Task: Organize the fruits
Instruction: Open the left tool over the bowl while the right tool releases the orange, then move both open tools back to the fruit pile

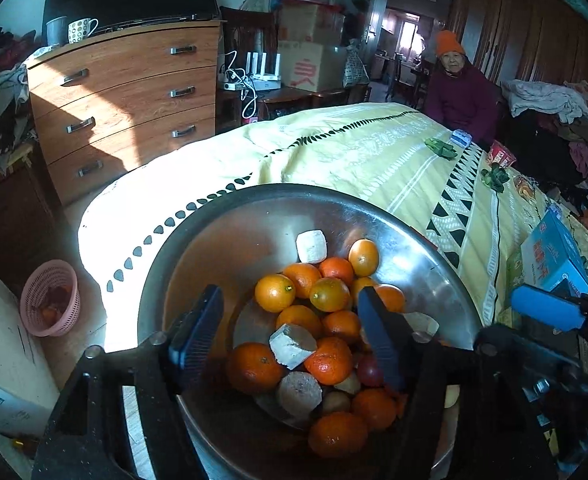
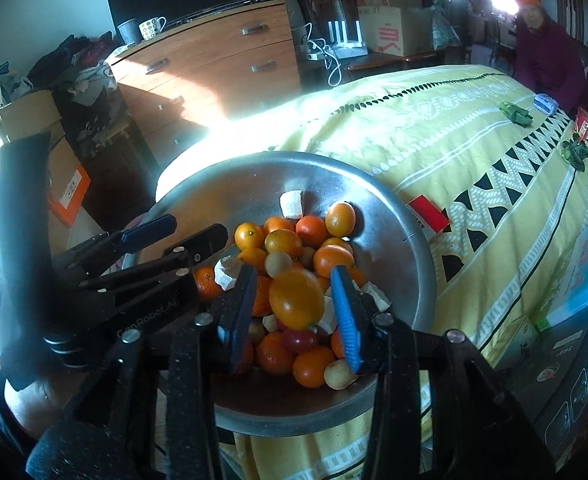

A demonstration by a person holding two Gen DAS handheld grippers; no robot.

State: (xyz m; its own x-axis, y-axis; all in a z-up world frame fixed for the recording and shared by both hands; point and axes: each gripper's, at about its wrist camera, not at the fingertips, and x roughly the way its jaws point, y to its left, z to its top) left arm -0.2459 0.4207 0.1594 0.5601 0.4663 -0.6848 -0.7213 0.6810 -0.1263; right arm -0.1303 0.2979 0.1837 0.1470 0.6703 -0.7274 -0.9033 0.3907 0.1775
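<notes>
A steel bowl (image 1: 426, 268) on the yellow bedspread holds several oranges (image 1: 275, 293), pale cut chunks (image 1: 293, 346) and a red fruit (image 1: 369, 370). My left gripper (image 1: 290, 320) is open and empty over the pile. In the right wrist view the bowl (image 2: 390, 248) holds the same pile. My right gripper (image 2: 296, 306) is open; a blurred orange (image 2: 296, 299) hangs between its fingers, touching neither, above the pile. The left gripper (image 2: 182, 232) shows at the left; the right gripper's blue finger (image 1: 546, 312) shows at the right of the left wrist view.
The yellow bedspread (image 1: 354, 152) carries a blue box (image 1: 554, 256), a red packet (image 2: 428, 214), green items (image 1: 440, 148) and a dark box (image 2: 574, 364). A pink basket (image 1: 50, 298) stands on the floor by a wooden dresser (image 1: 126, 96). A person (image 1: 460, 92) sits behind.
</notes>
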